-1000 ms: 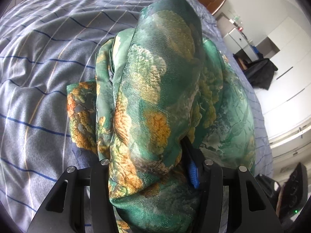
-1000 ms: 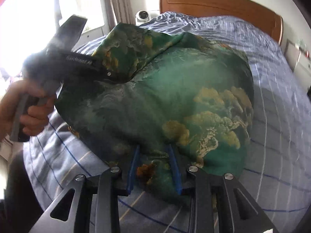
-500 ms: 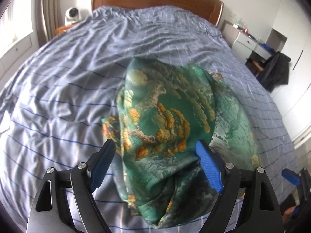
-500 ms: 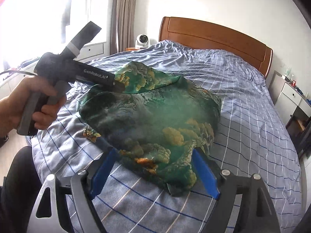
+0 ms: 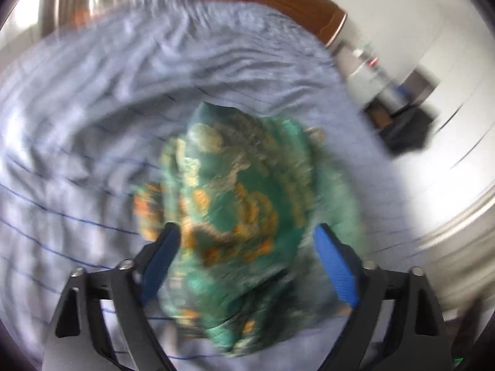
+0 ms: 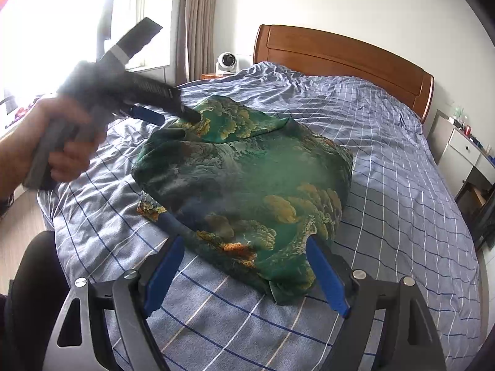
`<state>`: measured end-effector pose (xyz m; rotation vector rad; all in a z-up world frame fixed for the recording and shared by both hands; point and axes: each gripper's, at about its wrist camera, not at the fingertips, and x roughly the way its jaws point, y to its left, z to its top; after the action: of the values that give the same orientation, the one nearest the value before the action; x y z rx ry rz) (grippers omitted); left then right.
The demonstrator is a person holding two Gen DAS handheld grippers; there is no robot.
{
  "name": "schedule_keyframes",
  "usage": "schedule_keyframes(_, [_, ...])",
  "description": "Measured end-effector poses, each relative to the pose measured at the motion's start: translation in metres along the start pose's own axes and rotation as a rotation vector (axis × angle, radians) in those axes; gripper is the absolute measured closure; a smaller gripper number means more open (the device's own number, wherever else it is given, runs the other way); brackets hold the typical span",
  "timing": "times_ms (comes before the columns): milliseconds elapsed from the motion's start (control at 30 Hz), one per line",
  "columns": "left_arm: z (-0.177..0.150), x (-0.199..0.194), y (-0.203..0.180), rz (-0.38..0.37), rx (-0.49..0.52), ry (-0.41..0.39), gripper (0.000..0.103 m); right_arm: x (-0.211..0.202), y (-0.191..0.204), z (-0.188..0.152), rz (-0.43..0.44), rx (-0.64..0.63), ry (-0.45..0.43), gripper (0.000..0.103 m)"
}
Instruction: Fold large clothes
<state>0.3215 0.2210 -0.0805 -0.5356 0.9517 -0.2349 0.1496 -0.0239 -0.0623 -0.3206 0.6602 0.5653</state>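
Lying bunched on checked bedspread (image 6: 386, 160), green garment (image 6: 247, 179), headboard (image 6: 340, 58) behind

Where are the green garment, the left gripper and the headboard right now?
green garment (image 6: 247, 179): right wrist view, middle of the folded bundle's top.
left gripper (image 6: 173, 114): right wrist view, midway between its fingertips, jaws apart at the garment's far edge.
headboard (image 6: 340, 52): right wrist view, middle of the wooden panel.

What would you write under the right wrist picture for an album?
Open right tongs frame a folded green garment lying on a blue checked bed; the left tongs hover beside it.
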Motion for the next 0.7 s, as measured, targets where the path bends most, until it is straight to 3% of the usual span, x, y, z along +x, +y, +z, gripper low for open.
schedule_keyframes(67, [0.014,0.008,0.025,-0.102,-0.126,0.047,0.01,-0.001,-0.006,0.0,0.001,0.026,-0.004,0.02])
schedule_keyframes(133, [0.02,0.022,0.04,-0.061,-0.169,0.071,0.01,0.001,-0.011,0.001,0.004,0.049,-0.005,0.02])
schedule_keyframes(300, [-0.002,0.067,0.055,0.041,-0.152,0.18,0.009,0.008,-0.031,0.001,0.01,0.129,0.004,0.02])
schedule_keyframes(467, [-0.022,0.079,0.072,0.034,-0.151,0.177,0.008,0.021,-0.076,0.005,0.026,0.25,0.036,0.02])
schedule_keyframes(600, [-0.022,0.084,0.071,0.119,-0.072,0.176,0.001,0.054,-0.125,0.003,0.078,0.373,0.105,0.02])
schedule_keyframes(700, [-0.022,0.091,0.081,0.061,-0.12,0.2,0.0,0.087,-0.159,-0.005,0.156,0.494,0.166,0.02])
